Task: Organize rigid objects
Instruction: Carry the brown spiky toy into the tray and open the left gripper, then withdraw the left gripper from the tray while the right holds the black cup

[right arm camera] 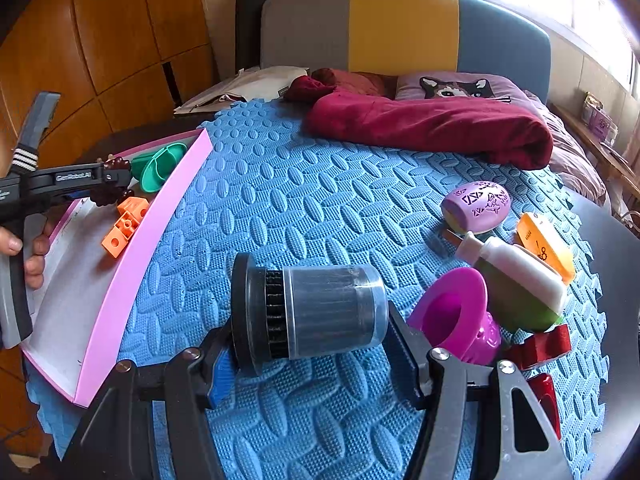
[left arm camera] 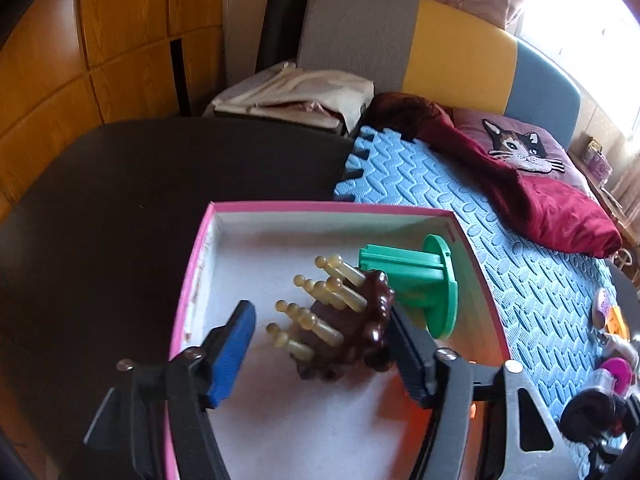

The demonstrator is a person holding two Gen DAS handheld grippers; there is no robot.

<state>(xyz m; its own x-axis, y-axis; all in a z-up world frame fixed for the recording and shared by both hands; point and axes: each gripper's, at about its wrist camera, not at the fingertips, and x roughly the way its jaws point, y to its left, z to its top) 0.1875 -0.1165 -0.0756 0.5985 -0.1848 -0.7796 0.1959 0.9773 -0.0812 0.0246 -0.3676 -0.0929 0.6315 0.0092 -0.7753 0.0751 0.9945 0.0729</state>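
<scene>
Your right gripper point(right arm camera: 308, 354) fingers pinch grey filter canister point(right arm camera: 316, 312) above blue mat point(right arm camera: 320, 200). Your left gripper point(left arm camera: 320, 344) fingers spread around brown massager point(left arm camera: 344, 328) in pink box point(left arm camera: 192, 272).

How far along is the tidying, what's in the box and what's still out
Done: the green spool and orange block lie in the pink box. In hand: the left tool, open, has the brown massager over the box; the right tool holds the black canister. Left: the purple egg, bottle and magenta cup.
</scene>
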